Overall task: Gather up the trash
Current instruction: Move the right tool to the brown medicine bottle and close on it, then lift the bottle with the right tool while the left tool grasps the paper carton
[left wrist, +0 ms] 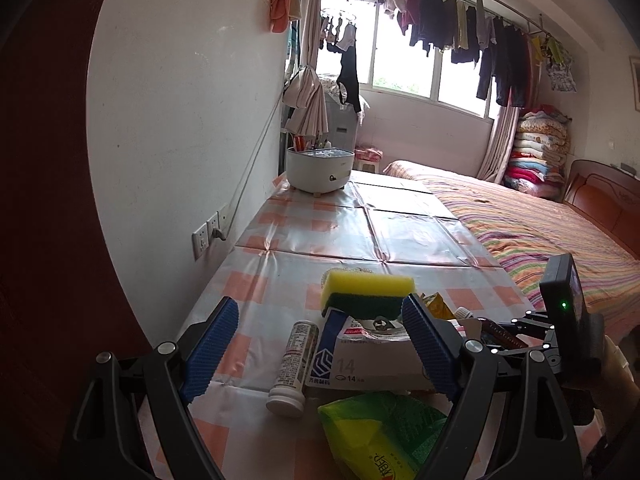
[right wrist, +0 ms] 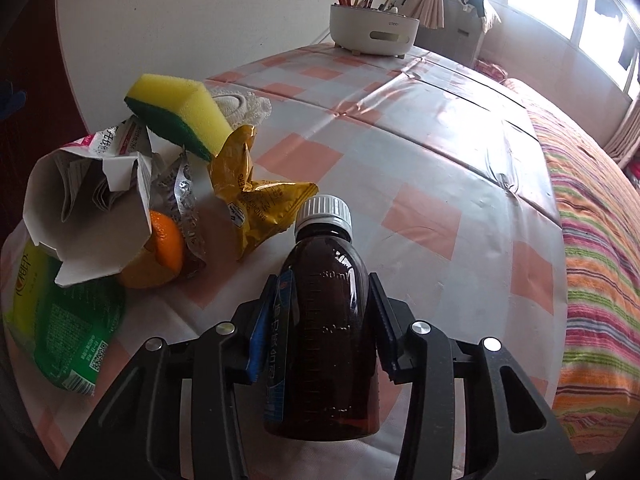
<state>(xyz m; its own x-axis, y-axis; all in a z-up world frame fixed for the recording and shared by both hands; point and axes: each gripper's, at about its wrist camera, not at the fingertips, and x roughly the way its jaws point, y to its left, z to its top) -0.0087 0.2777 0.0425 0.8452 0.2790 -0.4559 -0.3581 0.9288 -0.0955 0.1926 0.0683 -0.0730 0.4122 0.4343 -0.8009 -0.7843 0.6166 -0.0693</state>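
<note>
In the right wrist view my right gripper is shut on a brown medicine bottle with a white cap, which lies along the fingers above the checked tablecloth. Left of it is a heap of trash: a yellow-green sponge, a yellow wrapper, an orange, a torn white carton and a green packet. My left gripper stands open low over the table, with a white tube, a medicine box and the sponge ahead between its fingers, untouched.
A white organiser with pens stands at the table's far end by the wall. A bed with a striped cover runs along the table's right edge. Wall sockets sit left of the table. The right gripper's body shows at the right.
</note>
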